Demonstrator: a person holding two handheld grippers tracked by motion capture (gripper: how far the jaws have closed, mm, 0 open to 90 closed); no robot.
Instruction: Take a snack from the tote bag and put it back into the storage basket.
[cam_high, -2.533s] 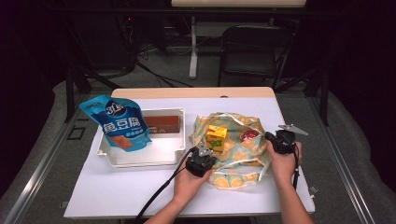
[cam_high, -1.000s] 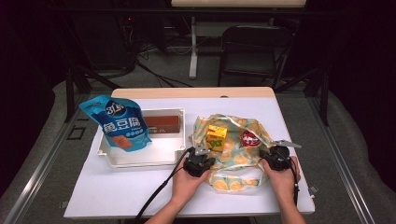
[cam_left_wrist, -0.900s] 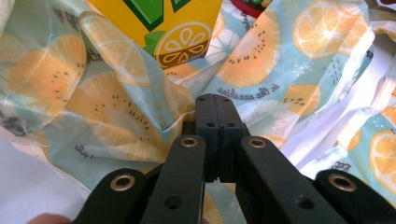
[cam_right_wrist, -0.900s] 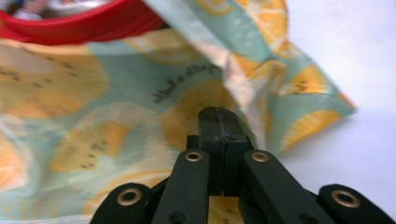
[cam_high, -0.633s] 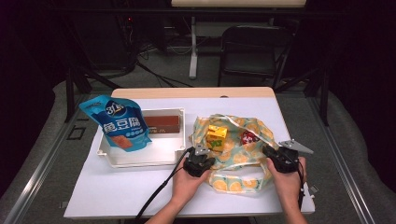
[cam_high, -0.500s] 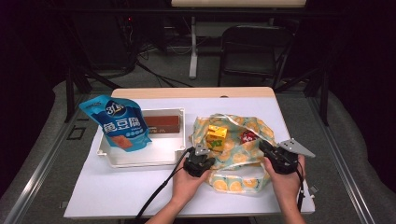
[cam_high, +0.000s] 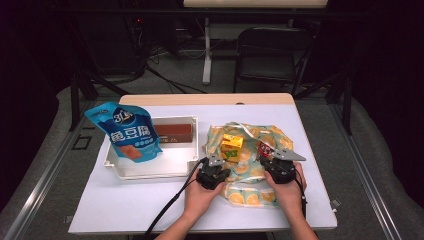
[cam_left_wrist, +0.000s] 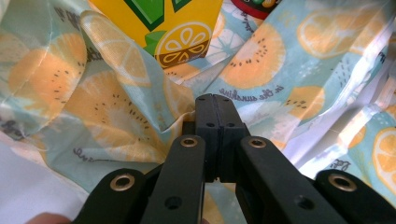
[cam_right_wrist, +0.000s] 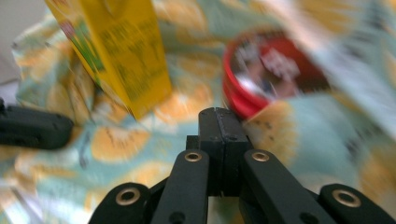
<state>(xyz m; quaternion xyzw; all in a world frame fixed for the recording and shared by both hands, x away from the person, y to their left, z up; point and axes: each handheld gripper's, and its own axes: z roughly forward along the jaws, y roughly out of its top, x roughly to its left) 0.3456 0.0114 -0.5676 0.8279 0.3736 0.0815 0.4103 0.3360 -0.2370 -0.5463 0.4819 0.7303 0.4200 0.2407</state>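
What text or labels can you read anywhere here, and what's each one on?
"鱼豆腐": blue snack pouch, below a round logo too small to be sure of.
"to be the sunshine": cursive on the fruit-print cloth, partly legible.
Yellow carton: print blurred.
Red-rimmed tub: label blurred.

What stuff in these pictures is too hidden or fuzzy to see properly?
- Red round tin: its label is smeared by motion blur in the right gripper view.
- Yellow juice carton: its top is cut off by the frame's upper edge in the left gripper view.
- Brown box in the white tray: partly hidden behind the blue snack pouch in the high view.
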